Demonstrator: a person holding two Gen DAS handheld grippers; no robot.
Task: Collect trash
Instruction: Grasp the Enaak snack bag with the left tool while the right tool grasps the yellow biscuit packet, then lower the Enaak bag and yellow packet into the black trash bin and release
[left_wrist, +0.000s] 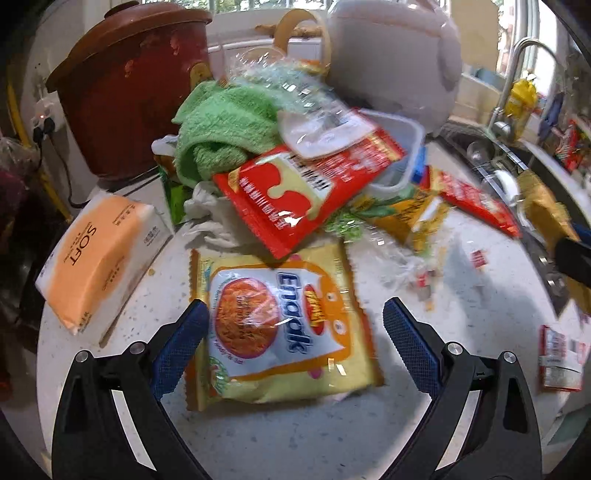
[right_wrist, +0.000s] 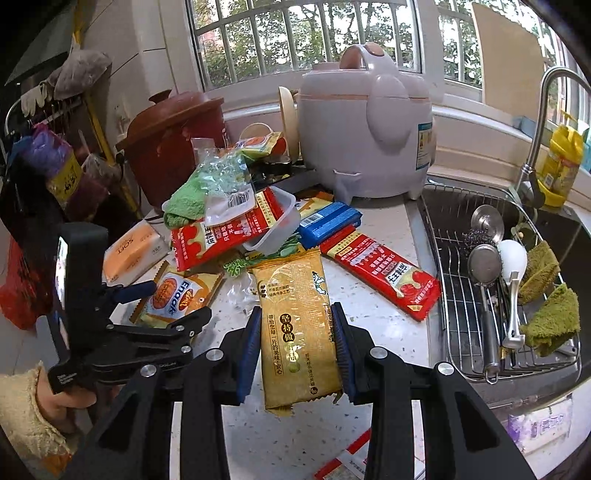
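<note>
My left gripper (left_wrist: 293, 325) is open, its blue pads either side of a yellow Enaak snack packet (left_wrist: 280, 332) lying flat on the speckled counter (left_wrist: 295, 435). The packet also shows in the right wrist view (right_wrist: 177, 295) with the left gripper (right_wrist: 173, 302) over it. My right gripper (right_wrist: 297, 336) is shut on a gold wrapper (right_wrist: 295, 325), pads pressed on both long edges. A heap of wrappers lies behind: a red wrapper (left_wrist: 295, 192), another red wrapper (right_wrist: 384, 273), a blue packet (right_wrist: 328, 221), a clear bag (right_wrist: 225, 184).
A brown crock pot (left_wrist: 129, 92) stands back left and a rice cooker (right_wrist: 365, 136) at the back. An orange tissue pack (left_wrist: 96, 258), green cloth (left_wrist: 221, 125) and clear plastic tub (right_wrist: 273, 225) sit on the counter. The sink rack (right_wrist: 458, 302) with utensils lies right.
</note>
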